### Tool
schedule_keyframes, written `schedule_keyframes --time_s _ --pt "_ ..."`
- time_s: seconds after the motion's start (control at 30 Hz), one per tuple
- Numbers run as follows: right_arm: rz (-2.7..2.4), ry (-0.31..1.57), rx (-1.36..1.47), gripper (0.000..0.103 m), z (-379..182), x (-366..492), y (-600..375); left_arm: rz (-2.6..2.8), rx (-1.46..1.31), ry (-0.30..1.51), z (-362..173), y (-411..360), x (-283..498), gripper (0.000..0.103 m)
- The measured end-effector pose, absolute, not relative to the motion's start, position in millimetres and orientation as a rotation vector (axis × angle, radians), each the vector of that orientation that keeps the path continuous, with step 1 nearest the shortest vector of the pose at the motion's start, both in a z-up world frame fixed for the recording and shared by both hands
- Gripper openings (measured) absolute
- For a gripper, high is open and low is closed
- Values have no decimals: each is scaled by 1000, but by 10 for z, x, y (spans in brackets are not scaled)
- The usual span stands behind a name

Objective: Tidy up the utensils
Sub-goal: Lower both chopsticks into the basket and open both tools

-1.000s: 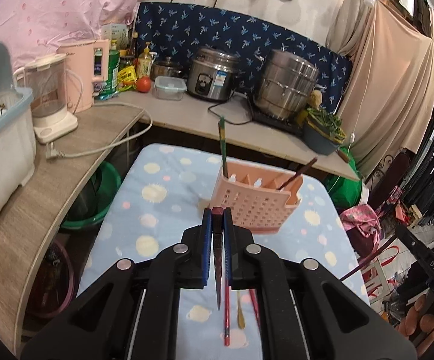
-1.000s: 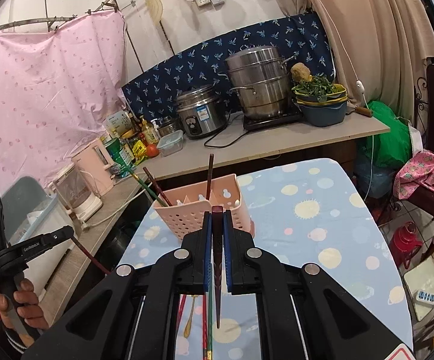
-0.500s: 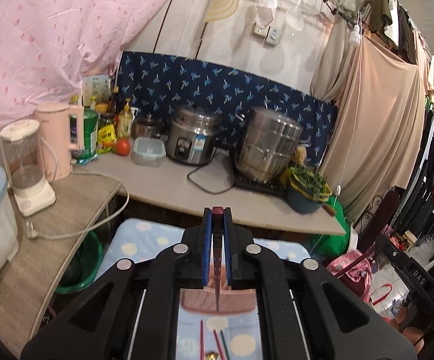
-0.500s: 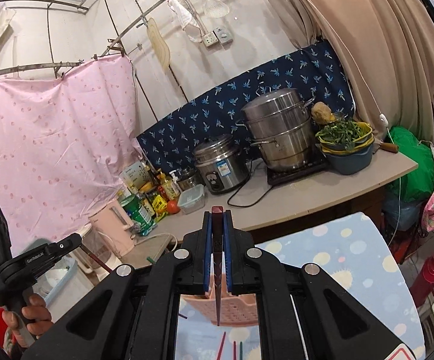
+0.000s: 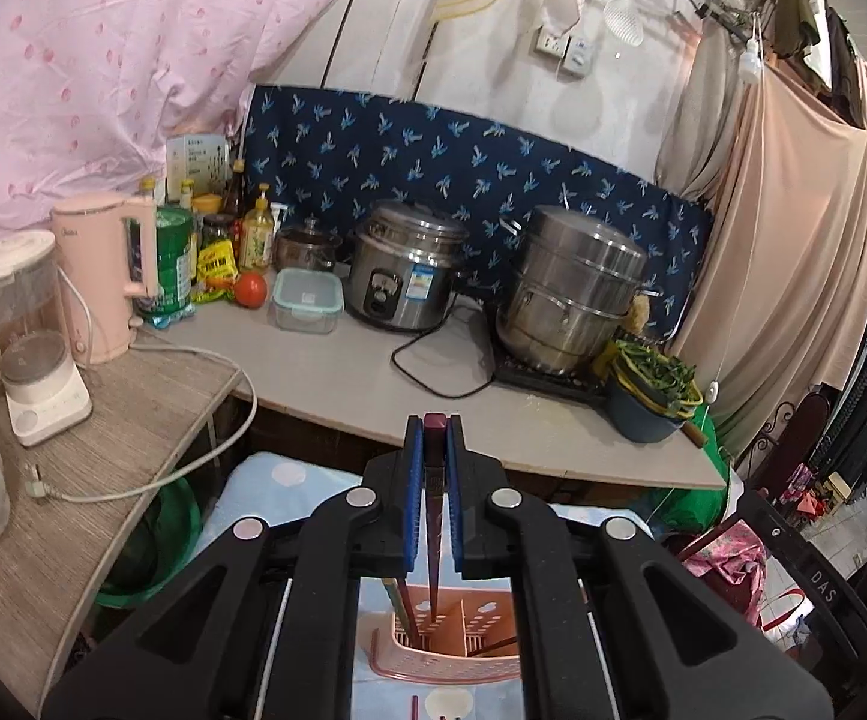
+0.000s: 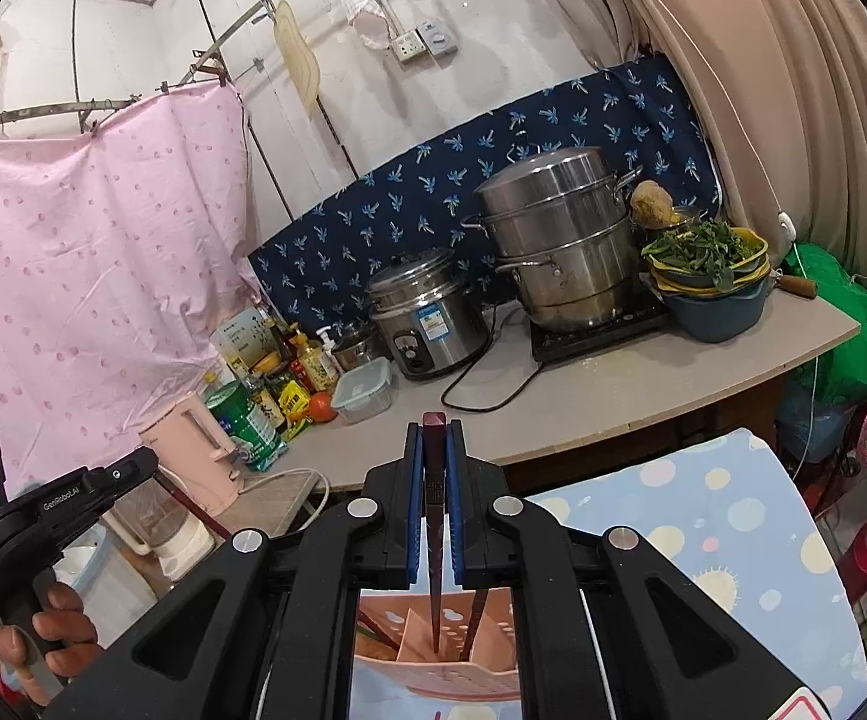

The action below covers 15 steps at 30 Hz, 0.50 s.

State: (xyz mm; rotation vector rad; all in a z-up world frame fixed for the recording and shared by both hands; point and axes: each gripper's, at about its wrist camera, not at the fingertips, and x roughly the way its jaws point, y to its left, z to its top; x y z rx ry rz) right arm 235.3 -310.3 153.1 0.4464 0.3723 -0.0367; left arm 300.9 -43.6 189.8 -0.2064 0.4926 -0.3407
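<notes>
My left gripper [image 5: 434, 438] is shut on a dark red chopstick [image 5: 433, 516] that hangs point-down into the pink slotted utensil holder [image 5: 451, 657] below it. My right gripper [image 6: 434, 438] is shut on another dark red chopstick [image 6: 435, 540], its tip down inside the same pink holder [image 6: 433, 654]. Other chopsticks stand in the holder in both views. The left gripper's body [image 6: 43, 516] and the hand holding it show at the left of the right wrist view.
The holder stands on a blue table with pale dots [image 6: 709, 516]. Behind it a counter [image 5: 337, 372] carries a rice cooker [image 5: 403, 270], a steel steamer pot [image 5: 571, 294], a bowl of greens [image 5: 652, 384], a pink kettle [image 5: 103, 276] and a blender [image 5: 25, 336].
Both grippers have tilted up and moved over the holder, each keeping its chopstick. The chopstick tips have gone down into the holder's compartments.
</notes>
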Motion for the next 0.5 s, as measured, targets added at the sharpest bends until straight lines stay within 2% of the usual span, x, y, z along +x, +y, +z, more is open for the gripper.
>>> schedule_keyframes --time_s 0.27,0.5 --pt "-49 462 450 7 1145 2514 -3077 -335 -199 564 1567 -501 3138 7" --pt "-52 492 438 8 1028 2526 -3040 -334 -197 589 1469 -511 3135 8"
